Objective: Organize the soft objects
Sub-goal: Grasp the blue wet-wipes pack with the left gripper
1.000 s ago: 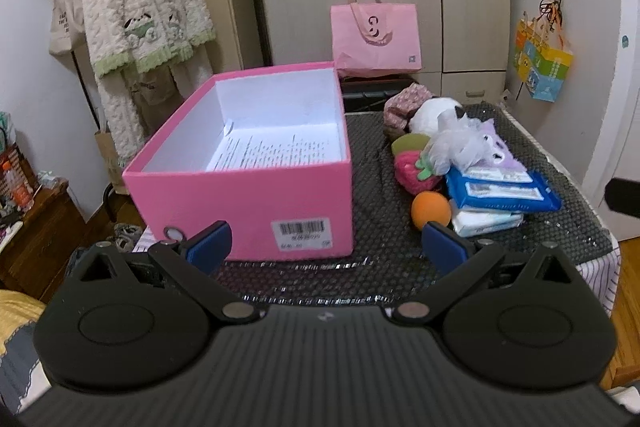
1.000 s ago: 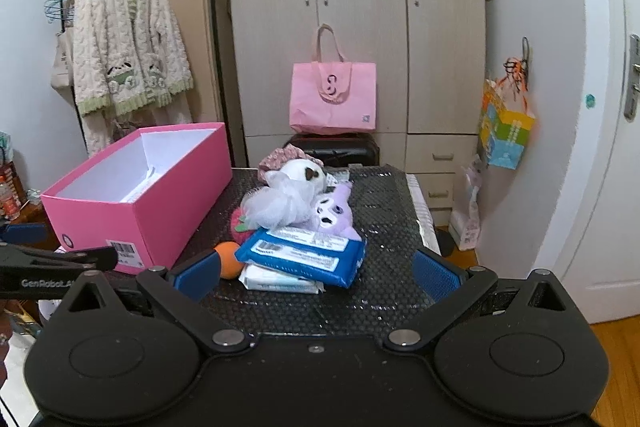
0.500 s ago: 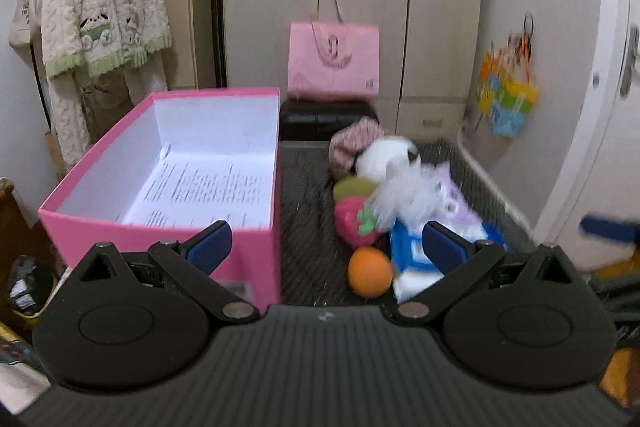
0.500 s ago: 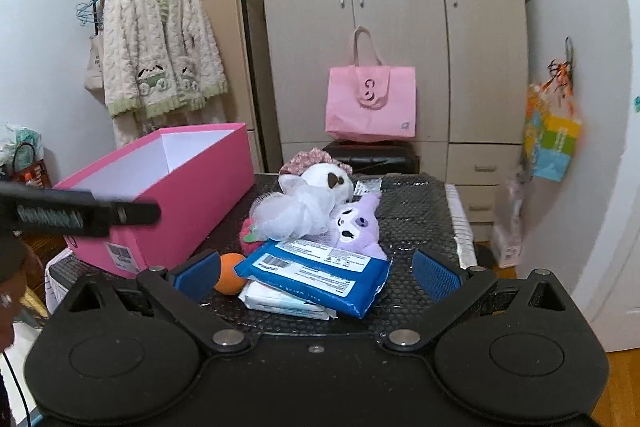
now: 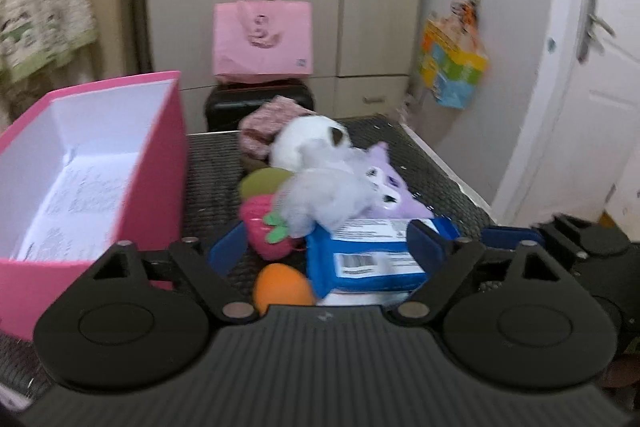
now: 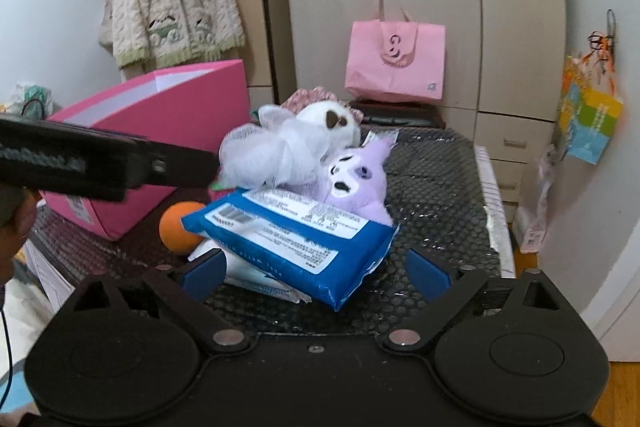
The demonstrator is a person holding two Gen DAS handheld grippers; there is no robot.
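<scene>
i am steering two hand-held tongs over a black mesh tabletop (image 6: pixel 440 179). the left tongs (image 5: pixel 326 247) are spread wide and hold nothing; the right tongs (image 6: pixel 316 273) are also spread wide and empty, their blue pads either side of the near end of a blue wipes pack (image 6: pixel 292 231).

the soft things lie in one heap to the right of an open pink box (image 5: pixel 160 163), which has only a printed sheet inside. the blue wipes pack lies tilted on top of a white pack. behind it sit a purple plush (image 6: pixel 356 179), a white mesh pouf (image 6: pixel 260 155), a white plush (image 6: pixel 332 119), a pink knitted thing (image 5: pixel 272 119) and a strawberry plush (image 5: pixel 268 227). an orange ball (image 6: pixel 180 227) rests on the tabletop beside the packs.

i judge the wipes pack light, floppy and slick in its film, likely to sag or slide, so i would pinch it across its middle. the plush toys should be very light and squashy; a body or ear would give a firm hold. the pouf could snag.

compared with a second ago, the left tongs have swung from facing the box front to facing the heap, and the right tongs have closed in on the wipes pack. nothing in the heap has moved.
</scene>
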